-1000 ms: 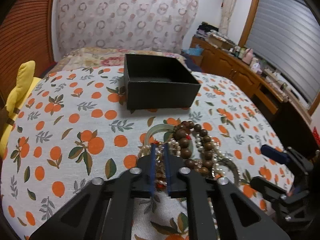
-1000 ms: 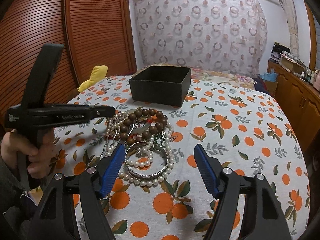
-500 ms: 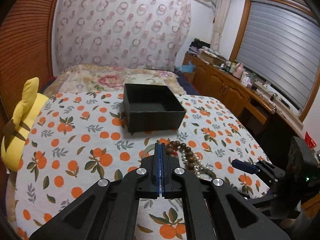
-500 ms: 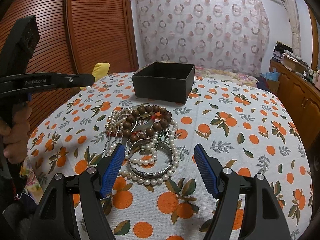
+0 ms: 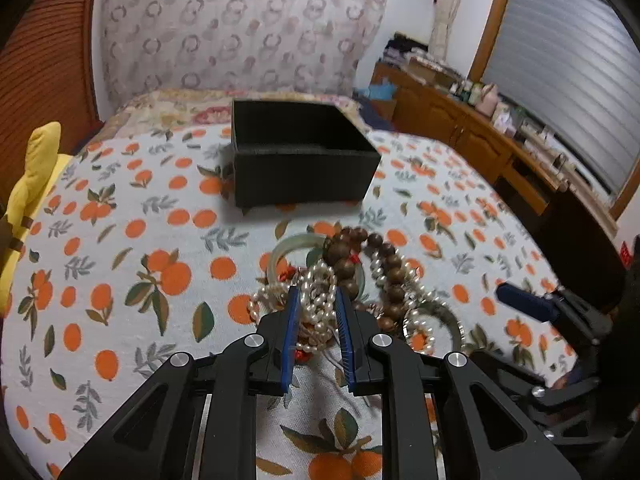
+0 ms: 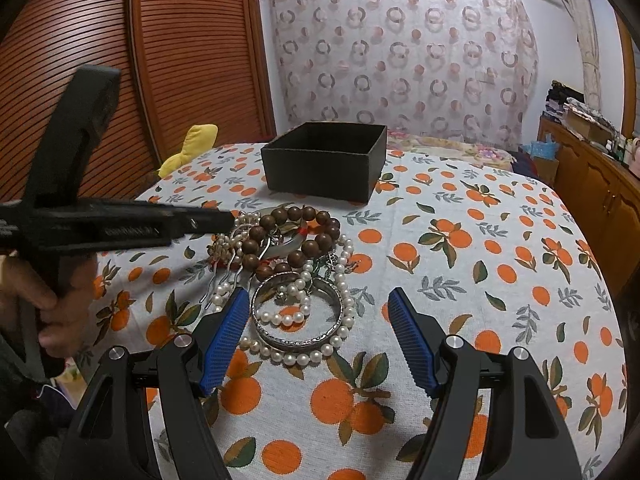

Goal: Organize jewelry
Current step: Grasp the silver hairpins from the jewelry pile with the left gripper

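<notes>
Jewelry lies in one tangled heap on the orange-print tablecloth (image 6: 500,240), a little nearer than the black box (image 6: 326,162). In the heap are a wooden bead bracelet (image 6: 294,236), a pale green bangle (image 5: 288,246), a silver bangle (image 6: 298,312) and pearl strands (image 5: 318,292).

In the left wrist view, the left gripper (image 5: 316,298) is low over the near left part of the heap, its blue pads a narrow gap apart with a bunch of pearl strands between them. Whether the pads actually press the pearls cannot be told. The wooden beads lie just to the right of its tips, and the green bangle just beyond them.

In the right wrist view, the right gripper (image 6: 320,304) is spread wide and holds nothing. The silver bangle and a loop of pearls sit between its two fingers, closer to the left one. A hand (image 6: 48,300) at the left edge grips the handle of the other tool.

The box stands open-topped on the far side of the cloth, apart from the heap. A yellow plush toy (image 6: 192,146) sits at the table's far left edge. Behind are a slatted wooden door (image 6: 172,60), a ring-patterned curtain (image 6: 400,56), and on the right a wooden cabinet (image 5: 460,128) cluttered on top.
</notes>
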A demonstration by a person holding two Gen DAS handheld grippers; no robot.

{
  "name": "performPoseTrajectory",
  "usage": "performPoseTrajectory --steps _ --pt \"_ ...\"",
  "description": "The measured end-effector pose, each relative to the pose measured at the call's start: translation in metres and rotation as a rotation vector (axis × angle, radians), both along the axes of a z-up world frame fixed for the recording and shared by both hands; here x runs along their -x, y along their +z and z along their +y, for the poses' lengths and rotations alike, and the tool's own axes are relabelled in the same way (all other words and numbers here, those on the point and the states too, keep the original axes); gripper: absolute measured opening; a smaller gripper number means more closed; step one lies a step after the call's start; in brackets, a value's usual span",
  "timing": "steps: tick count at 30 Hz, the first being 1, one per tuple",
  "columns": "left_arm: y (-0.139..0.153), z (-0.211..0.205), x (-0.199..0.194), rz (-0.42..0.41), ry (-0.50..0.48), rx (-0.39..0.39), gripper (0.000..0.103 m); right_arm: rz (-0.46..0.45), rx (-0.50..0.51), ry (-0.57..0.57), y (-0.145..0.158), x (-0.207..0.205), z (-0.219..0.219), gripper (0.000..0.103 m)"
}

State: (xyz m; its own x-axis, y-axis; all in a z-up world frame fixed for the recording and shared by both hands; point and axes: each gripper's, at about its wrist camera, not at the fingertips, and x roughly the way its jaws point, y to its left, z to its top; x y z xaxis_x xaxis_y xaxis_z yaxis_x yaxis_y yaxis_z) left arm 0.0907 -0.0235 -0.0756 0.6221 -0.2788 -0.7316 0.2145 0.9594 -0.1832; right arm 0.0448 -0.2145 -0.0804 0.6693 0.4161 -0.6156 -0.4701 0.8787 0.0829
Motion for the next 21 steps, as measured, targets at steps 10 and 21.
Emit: performPoseTrajectory --steps 10,21 --pt "-0.008 0.002 -0.003 0.009 0.023 -0.032 0.007 0.000 -0.002 -0.003 0.000 0.000 -0.003 0.074" --pt "0.017 0.018 0.013 -0.071 0.024 0.012 0.004 0.001 -0.001 -0.003 -0.001 0.000 -0.003 0.074"
